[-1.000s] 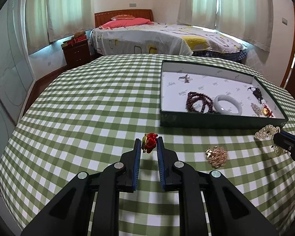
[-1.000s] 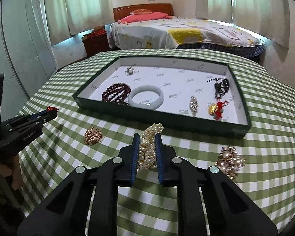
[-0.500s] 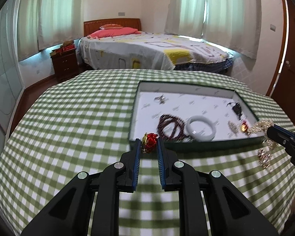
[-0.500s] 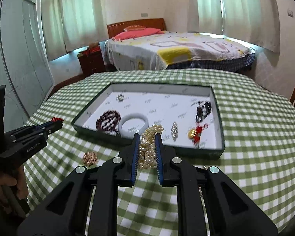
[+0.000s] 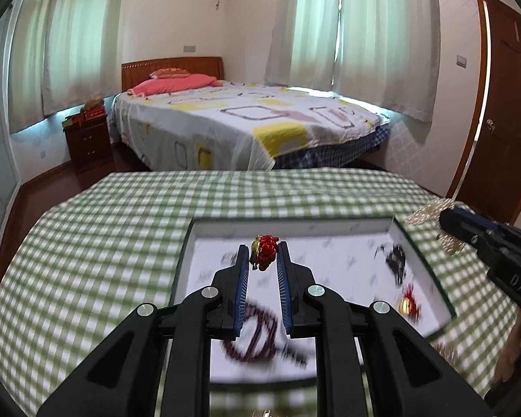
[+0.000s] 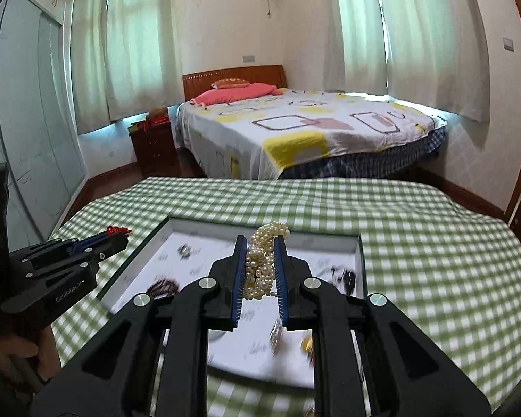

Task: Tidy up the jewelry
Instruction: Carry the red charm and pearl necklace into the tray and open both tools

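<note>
Green-and-white checked cloth covers the bench (image 5: 97, 253), which fills the lower half of both views. In the left wrist view, at lower centre, the left tongs (image 5: 263, 255) are clenched on a red-and-gold charm (image 5: 264, 251), held at their tips above the white floor of the dark-walled tray (image 5: 182, 264). Blurred beneath them in the tray lies a dark bead bracelet (image 5: 253, 340), and toward the right a black piece (image 5: 396, 260) and a second red-and-gold charm (image 5: 409, 304). At the right edge of that view the right tongs (image 5: 444, 220) reach in with a pale strand at their tips. In the right wrist view, the left tongs show at the left edge with red at their tips, and at centre the right tongs grasp a bunched pearl strand (image 6: 260, 264) above the tray's near half.
</note>
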